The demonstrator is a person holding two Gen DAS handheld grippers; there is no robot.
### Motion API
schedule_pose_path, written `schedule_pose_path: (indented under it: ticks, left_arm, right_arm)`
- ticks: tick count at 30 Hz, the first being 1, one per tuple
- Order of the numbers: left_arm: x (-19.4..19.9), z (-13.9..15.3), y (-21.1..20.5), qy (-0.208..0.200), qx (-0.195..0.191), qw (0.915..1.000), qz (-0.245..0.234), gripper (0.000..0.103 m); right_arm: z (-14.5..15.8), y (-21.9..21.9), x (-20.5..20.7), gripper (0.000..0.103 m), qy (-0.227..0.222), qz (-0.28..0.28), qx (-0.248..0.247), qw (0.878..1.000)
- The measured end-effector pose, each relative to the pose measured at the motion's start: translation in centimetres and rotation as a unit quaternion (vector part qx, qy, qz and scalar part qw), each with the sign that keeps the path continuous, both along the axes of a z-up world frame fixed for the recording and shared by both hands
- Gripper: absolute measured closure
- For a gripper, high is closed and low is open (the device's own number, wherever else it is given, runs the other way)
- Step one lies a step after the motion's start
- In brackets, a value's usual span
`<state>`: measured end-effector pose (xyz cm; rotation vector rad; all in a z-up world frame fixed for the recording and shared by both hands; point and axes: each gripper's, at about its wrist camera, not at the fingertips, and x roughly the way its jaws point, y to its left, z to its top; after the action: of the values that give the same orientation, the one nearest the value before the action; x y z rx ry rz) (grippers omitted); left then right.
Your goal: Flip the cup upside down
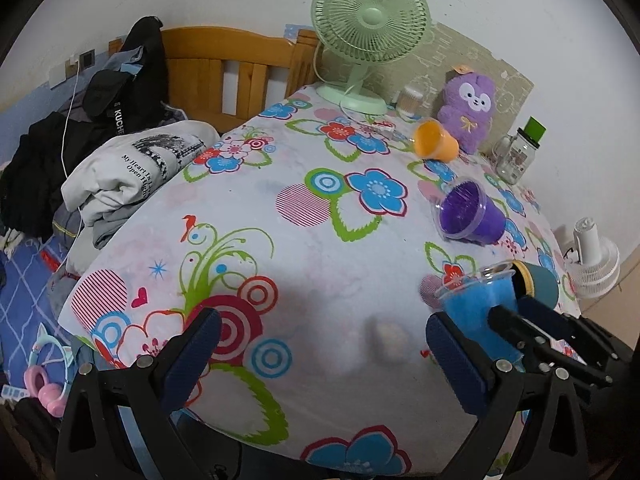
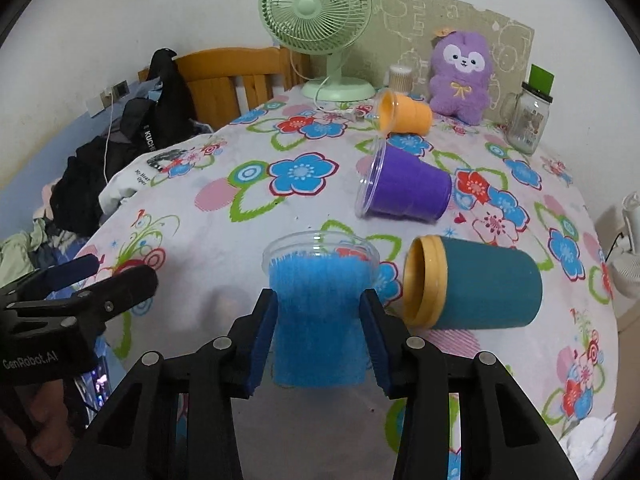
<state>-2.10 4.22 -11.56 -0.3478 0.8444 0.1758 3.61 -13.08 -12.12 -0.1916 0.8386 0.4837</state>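
My right gripper (image 2: 320,320) is shut on a blue plastic cup (image 2: 320,308), its clear rim pointing away from me and lifted above the table. The cup also shows at the right of the left wrist view (image 1: 484,304), with the right gripper (image 1: 532,328) on it. My left gripper (image 1: 322,340) is open and empty over the near table edge, left of the blue cup. A teal cup with a yellow rim (image 2: 476,284) lies on its side just right of the blue cup. A purple cup (image 2: 408,186) and an orange cup (image 2: 404,114) lie on their sides further back.
The table has a floral cloth (image 2: 248,208). A green fan (image 2: 320,28), a purple plush toy (image 2: 462,76), a cotton-swab jar (image 2: 400,78) and a glass jar (image 2: 528,120) stand along the back. Clothes (image 1: 132,168) pile on the bed at the left. A white fan (image 1: 592,260) stands off the table's right.
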Motion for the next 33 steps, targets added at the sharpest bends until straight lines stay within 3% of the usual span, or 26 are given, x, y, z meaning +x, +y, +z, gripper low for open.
schedule_pose_path:
  ticks: [6,11,21,33]
  left_arm:
    - [-0.2,0.0,-1.4,0.001,0.007,0.9999,-0.011,0.0]
    - [-0.3,0.3,-2.2,-0.002,0.012,0.9998,-0.017,0.0]
    - [-0.3,1.4,-4.5,-0.009,0.019,0.9993,-0.032,0.0]
    - [2.4,1.6,-11.4,-0.011,0.027,0.9962,-0.082,0.0]
  right_arm:
    - [0.6,-0.4,-0.9,0.053,0.0,0.005,0.007,1.0]
    - [1.3,-1.8,-1.1,0.039,-0.008,-0.009,0.014,1.0]
    - [2.6,-5.0,-2.0,0.038,-0.019,-0.019,0.016,1.0]
    - [2.8,-11.6,-3.0,0.037,-0.046,-0.074,0.005,0.996]
